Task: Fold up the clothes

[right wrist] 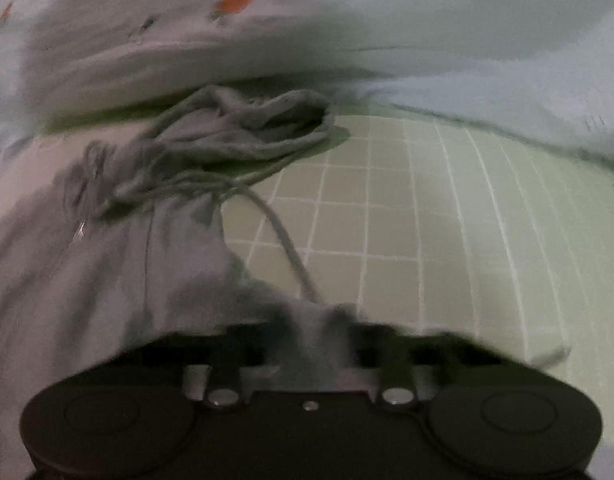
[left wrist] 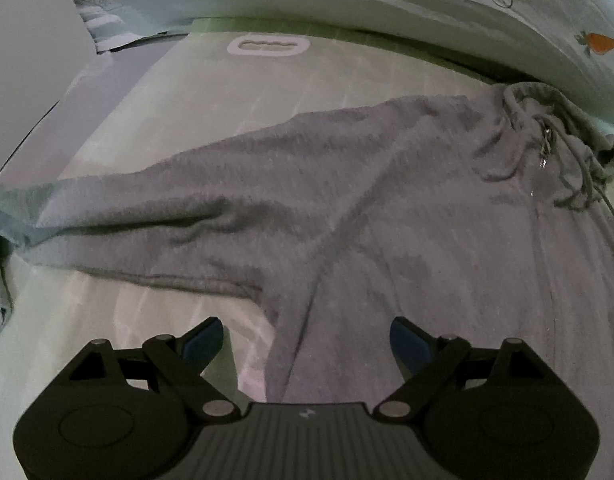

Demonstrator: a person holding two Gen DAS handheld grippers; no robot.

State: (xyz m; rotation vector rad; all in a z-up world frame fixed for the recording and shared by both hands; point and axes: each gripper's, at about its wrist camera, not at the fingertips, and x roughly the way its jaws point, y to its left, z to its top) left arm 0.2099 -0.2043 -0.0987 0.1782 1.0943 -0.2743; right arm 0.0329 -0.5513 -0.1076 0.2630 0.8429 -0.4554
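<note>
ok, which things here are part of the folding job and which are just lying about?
In the job:
- grey hoodie, spread flat, one sleeve stretched out
- right gripper, shut on a bunch of the hoodie's fabric
- left gripper, open over the hoodie, holding nothing
- green grid mat under it

Lying about:
- carrot-print bedding behind
- white oval-handled board

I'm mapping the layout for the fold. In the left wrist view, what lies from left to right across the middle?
Sleeve cuff → sleeve → hoodie body → zipper → hood.
</note>
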